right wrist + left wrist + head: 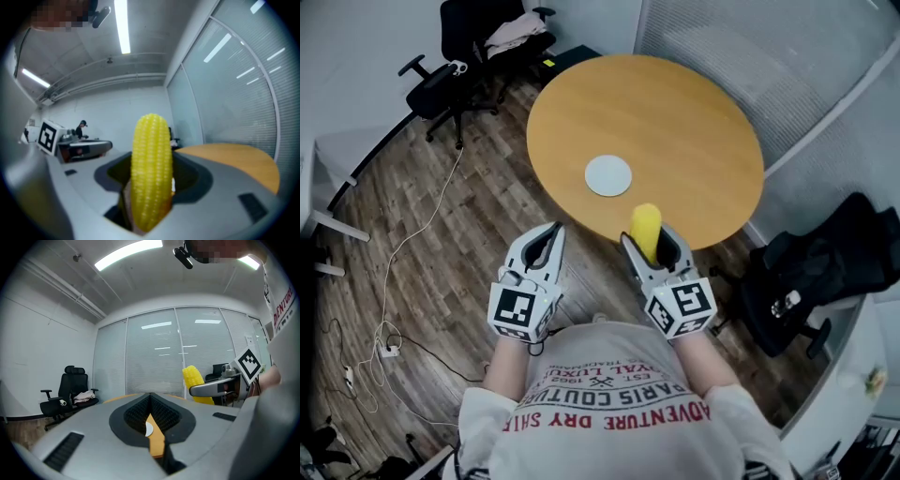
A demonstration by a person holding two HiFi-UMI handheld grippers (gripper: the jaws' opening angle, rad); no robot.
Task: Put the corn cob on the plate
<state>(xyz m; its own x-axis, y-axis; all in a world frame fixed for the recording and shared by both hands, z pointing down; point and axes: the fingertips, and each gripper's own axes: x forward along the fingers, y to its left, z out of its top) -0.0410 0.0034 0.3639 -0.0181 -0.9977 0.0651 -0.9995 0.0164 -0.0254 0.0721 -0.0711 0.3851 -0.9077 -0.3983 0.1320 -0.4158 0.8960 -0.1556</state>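
A yellow corn cob (645,230) (150,171) stands upright between the jaws of my right gripper (648,246) (150,192), which is shut on it, near the front edge of the round wooden table (675,131). The cob (196,383) also shows in the left gripper view, to the right. A small white plate (608,175) lies bare on the table, beyond and slightly left of the cob. My left gripper (549,239) (151,420) hangs left of the right one, off the table's edge, its jaws together with nothing between them.
A black office chair (473,47) with clothes on it stands at the far left. Another black chair (825,272) with a dark bag is at the right. White cables (394,281) trail over the wood floor. Glass walls with blinds (173,357) lie behind the table.
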